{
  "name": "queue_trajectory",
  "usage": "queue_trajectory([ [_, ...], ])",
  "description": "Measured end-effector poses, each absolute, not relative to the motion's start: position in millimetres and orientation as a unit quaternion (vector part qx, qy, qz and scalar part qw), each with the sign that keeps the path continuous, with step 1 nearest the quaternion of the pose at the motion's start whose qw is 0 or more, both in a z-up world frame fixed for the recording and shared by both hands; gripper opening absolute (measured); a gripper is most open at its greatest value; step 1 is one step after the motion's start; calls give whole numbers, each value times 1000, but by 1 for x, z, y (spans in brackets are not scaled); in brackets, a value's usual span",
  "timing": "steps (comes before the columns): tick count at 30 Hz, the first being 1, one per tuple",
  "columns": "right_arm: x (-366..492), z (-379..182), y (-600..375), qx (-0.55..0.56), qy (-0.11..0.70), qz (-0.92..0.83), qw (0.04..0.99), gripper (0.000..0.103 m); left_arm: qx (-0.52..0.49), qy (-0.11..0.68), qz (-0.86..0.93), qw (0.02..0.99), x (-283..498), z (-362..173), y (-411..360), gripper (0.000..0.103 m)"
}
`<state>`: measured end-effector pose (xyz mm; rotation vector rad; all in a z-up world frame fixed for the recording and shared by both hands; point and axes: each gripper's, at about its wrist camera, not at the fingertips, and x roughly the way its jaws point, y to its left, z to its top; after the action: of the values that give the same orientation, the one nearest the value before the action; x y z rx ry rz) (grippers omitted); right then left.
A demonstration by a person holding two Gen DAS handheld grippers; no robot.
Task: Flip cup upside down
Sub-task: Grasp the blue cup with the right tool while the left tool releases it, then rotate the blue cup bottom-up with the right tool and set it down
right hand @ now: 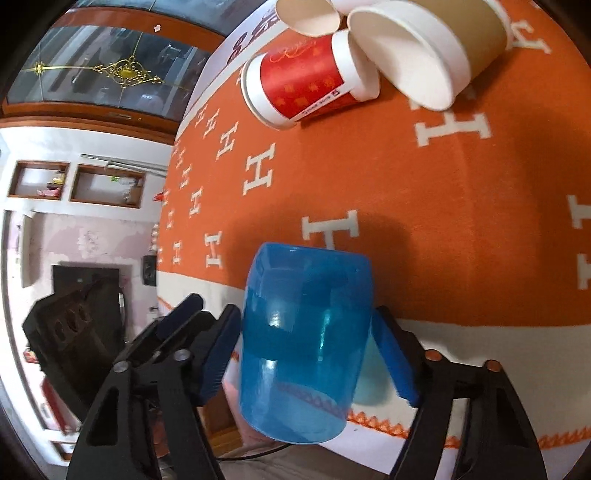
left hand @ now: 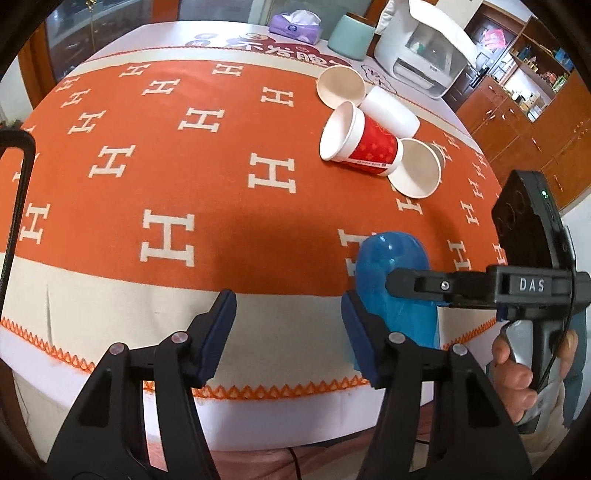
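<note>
A translucent blue plastic cup (right hand: pixel 304 339) sits between the fingers of my right gripper (right hand: pixel 306 354), held above the table's near edge with its closed base pointing toward the table. In the left wrist view the same blue cup (left hand: pixel 397 288) is gripped by the right gripper (left hand: pixel 413 284) coming in from the right. My left gripper (left hand: pixel 288 332) is open and empty over the table's front edge, its right finger pad (left hand: pixel 356 332) just beside the blue cup.
A red paper cup (left hand: pixel 360 142) lies on its side on the orange tablecloth (left hand: pixel 184 177) among white and brown paper cups (left hand: pixel 415 168). A tissue box (left hand: pixel 295 26), a green canister (left hand: pixel 351 35) and a white appliance (left hand: pixel 421 55) stand at the far edge.
</note>
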<state>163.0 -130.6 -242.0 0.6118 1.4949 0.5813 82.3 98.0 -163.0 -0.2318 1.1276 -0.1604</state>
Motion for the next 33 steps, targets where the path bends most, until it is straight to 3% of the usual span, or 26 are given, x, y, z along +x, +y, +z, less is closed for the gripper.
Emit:
queue_trajectory([
  [8, 151, -222, -136, 248, 618, 259, 700, 69, -88, 543, -69, 832, 85, -166, 93, 56],
  [16, 136, -170, -128, 100, 459, 203, 859, 69, -96, 521, -59, 846, 87, -157, 93, 55],
  [22, 107, -168, -105, -6, 343, 199, 918, 69, -99, 503, -52, 857, 84, -152, 95, 56],
  [33, 55, -179, -100, -51, 318, 186, 928, 70, -78, 489, -45, 867, 76, -154, 88, 56],
])
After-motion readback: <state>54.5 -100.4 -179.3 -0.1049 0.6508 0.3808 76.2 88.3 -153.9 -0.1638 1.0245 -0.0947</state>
